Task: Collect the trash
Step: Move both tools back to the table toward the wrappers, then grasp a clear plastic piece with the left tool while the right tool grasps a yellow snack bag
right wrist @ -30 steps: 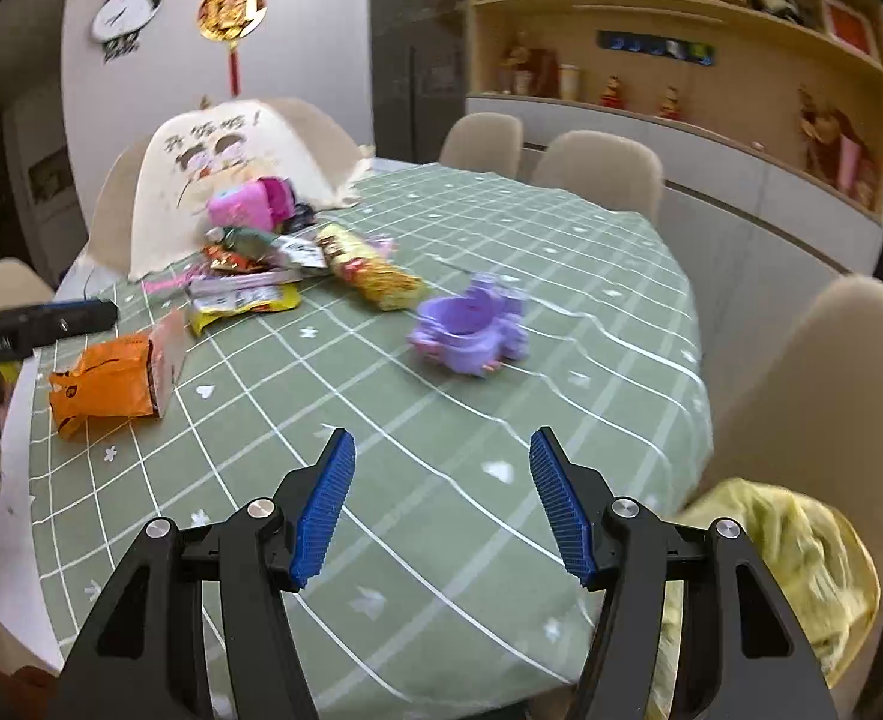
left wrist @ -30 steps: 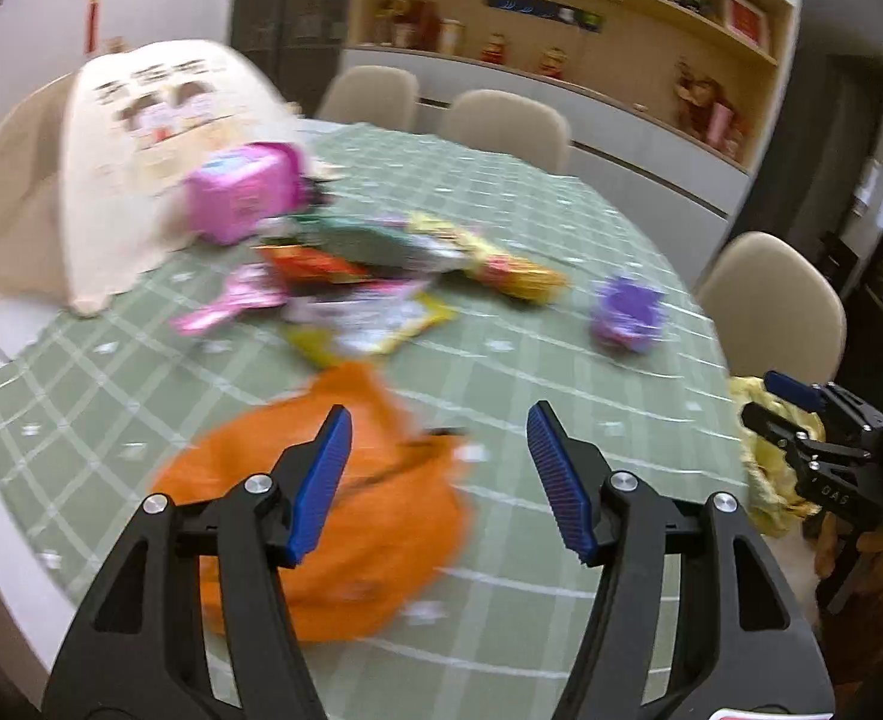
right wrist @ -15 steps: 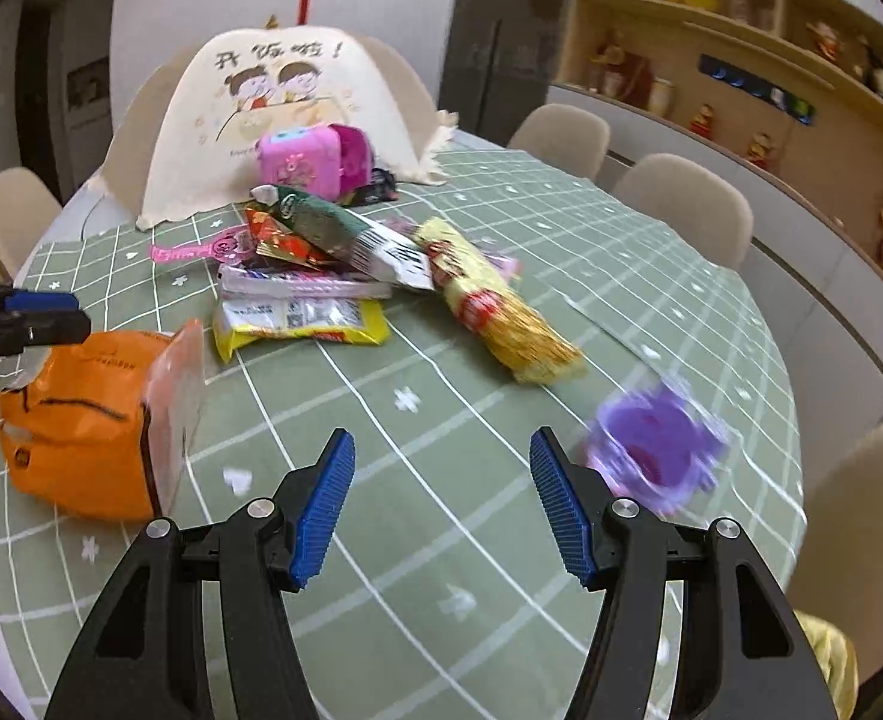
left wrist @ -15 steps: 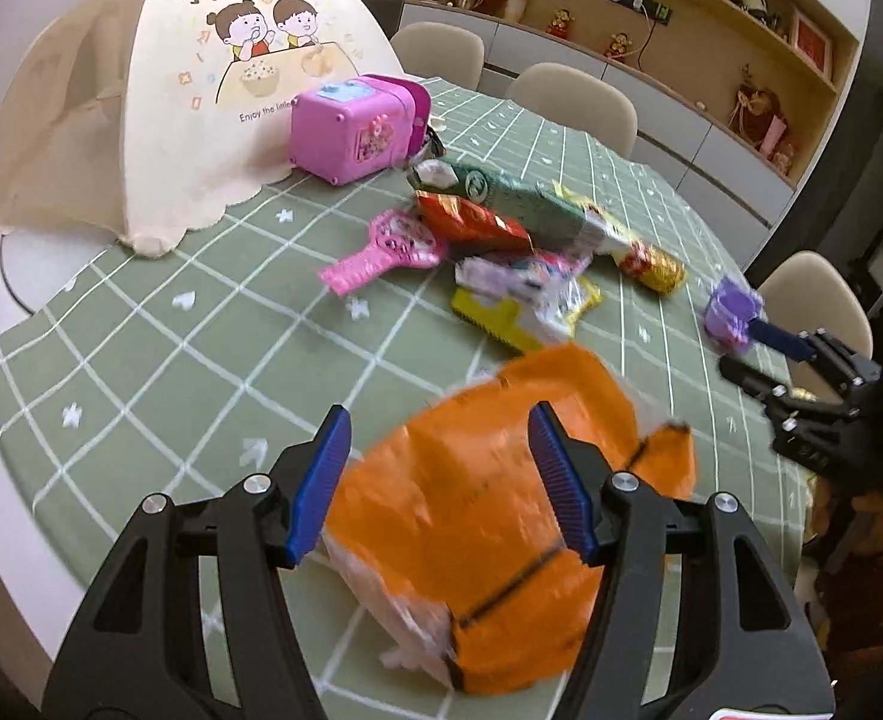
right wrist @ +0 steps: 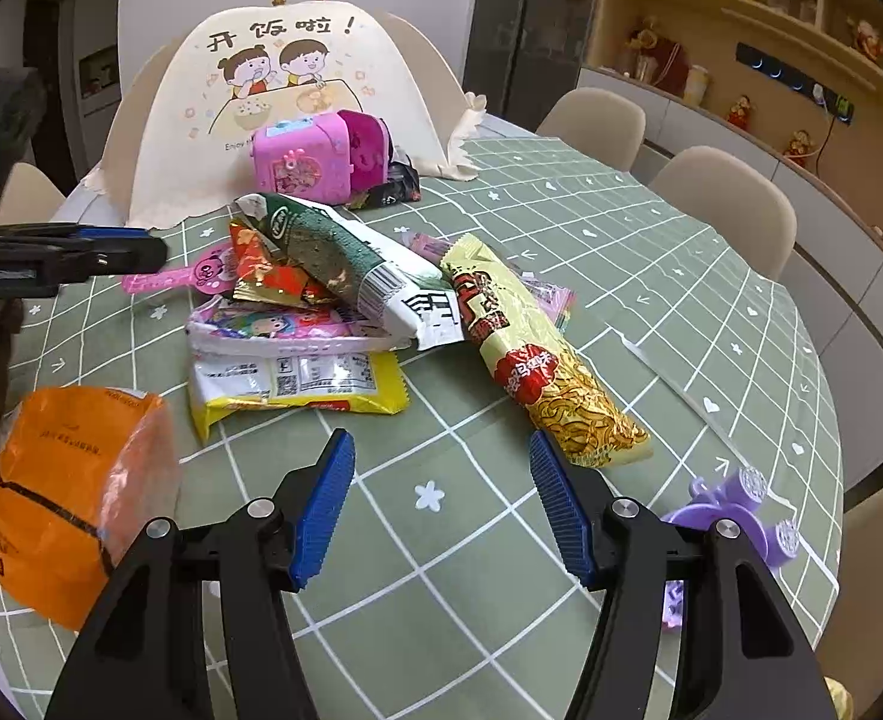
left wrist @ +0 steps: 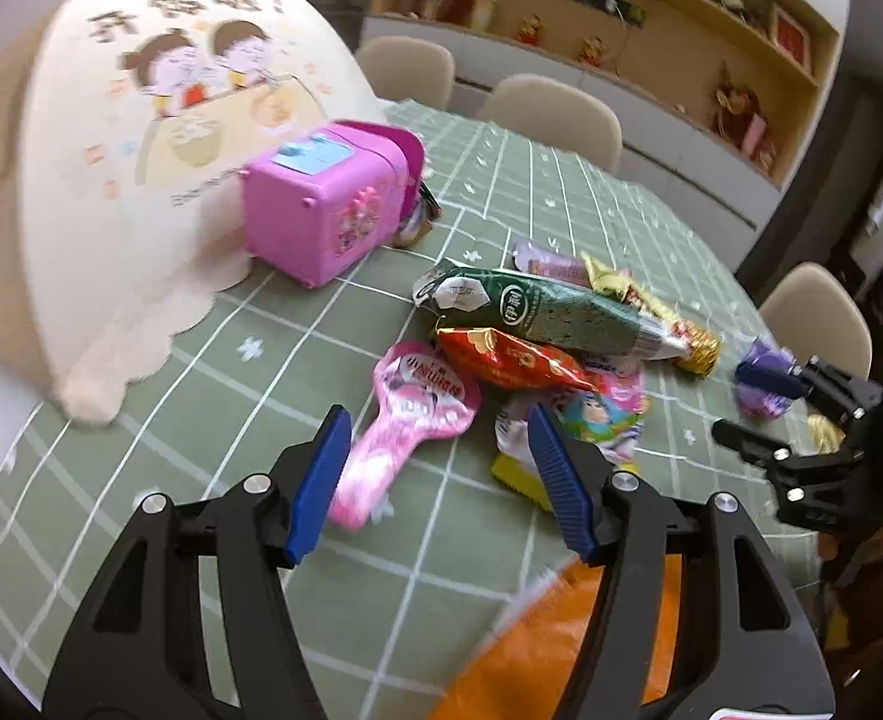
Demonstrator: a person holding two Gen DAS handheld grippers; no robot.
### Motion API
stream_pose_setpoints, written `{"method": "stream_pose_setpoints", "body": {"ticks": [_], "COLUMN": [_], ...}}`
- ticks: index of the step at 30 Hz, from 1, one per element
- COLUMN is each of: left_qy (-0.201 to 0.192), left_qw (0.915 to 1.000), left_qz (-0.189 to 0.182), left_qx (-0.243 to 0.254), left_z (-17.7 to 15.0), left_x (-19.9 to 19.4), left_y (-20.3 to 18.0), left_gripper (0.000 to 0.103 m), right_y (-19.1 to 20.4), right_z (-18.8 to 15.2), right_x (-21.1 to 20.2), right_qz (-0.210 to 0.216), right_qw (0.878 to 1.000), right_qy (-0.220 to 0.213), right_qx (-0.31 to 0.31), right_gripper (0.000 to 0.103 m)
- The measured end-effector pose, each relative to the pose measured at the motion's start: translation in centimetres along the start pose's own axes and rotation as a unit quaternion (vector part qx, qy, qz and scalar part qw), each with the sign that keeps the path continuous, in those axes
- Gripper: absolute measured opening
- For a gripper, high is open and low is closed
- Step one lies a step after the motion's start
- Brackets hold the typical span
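Green checked tablecloth point(right wrist: 651, 324), round table: snack wrappers point(right wrist: 333, 300) heaped mid-surface; orange bag point(right wrist: 63, 492) at near left edge. Left gripper point(left wrist: 435, 474): jaws apart, empty, above pink wrapper point(left wrist: 405, 420). Right gripper point(right wrist: 441, 498): jaws apart, empty, over bare cloth near the noodle packet point(right wrist: 537, 360)

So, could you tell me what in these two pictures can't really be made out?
- Orange bag: left wrist view, blurred, cut by the bottom edge and crossed by the left gripper.
- Purple toy: right wrist view, lower part behind the right gripper.
- Dark wrapper: right wrist view, mostly behind the pink box; print unreadable.
- Whatever lies under the food cover: hidden in both views.
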State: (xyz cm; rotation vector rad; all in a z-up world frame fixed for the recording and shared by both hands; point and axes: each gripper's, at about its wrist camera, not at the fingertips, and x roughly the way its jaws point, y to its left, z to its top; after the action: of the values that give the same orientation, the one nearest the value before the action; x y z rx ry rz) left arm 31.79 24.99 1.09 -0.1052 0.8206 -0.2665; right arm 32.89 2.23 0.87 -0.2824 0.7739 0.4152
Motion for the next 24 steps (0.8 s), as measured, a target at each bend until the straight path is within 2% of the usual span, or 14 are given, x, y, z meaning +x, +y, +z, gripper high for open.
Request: {"method": "stream_pose_setpoints", "body": {"ticks": [5,7,8,9,11,16,19,24], "left_qy": [0.041,0.05,0.048,0.05,0.051,0.043,0.041,0.041], "left_qw": [0.9991,0.9985,0.9984,0.9983,0.9983,0.9988,0.999,0.999], "left_qz": [0.01,0.021,0.025,0.024,0.018,0.014,0.006,0.011], "left_qx": [0.007,-0.009,-0.017,-0.019,-0.024,-0.019,-0.014,-0.009], "left_z": [1.0,1.0,1.1,1.1,0.8,-0.7,-1.9,-3.6], "left_x": [3.8,4.5,4.5,4.4,3.6,1.0,-0.5,-1.8], "left_y": [0.8,1.2,1.5,1.6,1.6,0.8,0.1,-0.3], "left_gripper": [0.058,0.046,0.03,0.019,0.013,0.013,0.013,0.013], "right_y": [-0.6,-0.8,-0.9,-1.0,-1.5,-3.1,-3.8,-2.9], "right_z": [0.1,0.2,0.3,0.4,0.9,3.7,5.5,6.5], "right_x": [0.6,0.6,0.5,0.4,0.2,1.0,3.4,7.6], "right_qz": [0.003,-0.002,-0.003,-0.004,-0.012,-0.012,-0.011,-0.045], "right_qw": [1.0,1.0,1.0,1.0,1.0,1.0,1.0,0.996], "right_qy": [0.008,0.007,0.006,0.004,-0.002,-0.004,0.02,0.063], "right_qx": [0.01,0.01,0.01,0.01,0.009,0.001,-0.014,-0.05], "right_gripper": [0.058,0.058,0.058,0.058,0.058,0.058,0.058,0.058]}}
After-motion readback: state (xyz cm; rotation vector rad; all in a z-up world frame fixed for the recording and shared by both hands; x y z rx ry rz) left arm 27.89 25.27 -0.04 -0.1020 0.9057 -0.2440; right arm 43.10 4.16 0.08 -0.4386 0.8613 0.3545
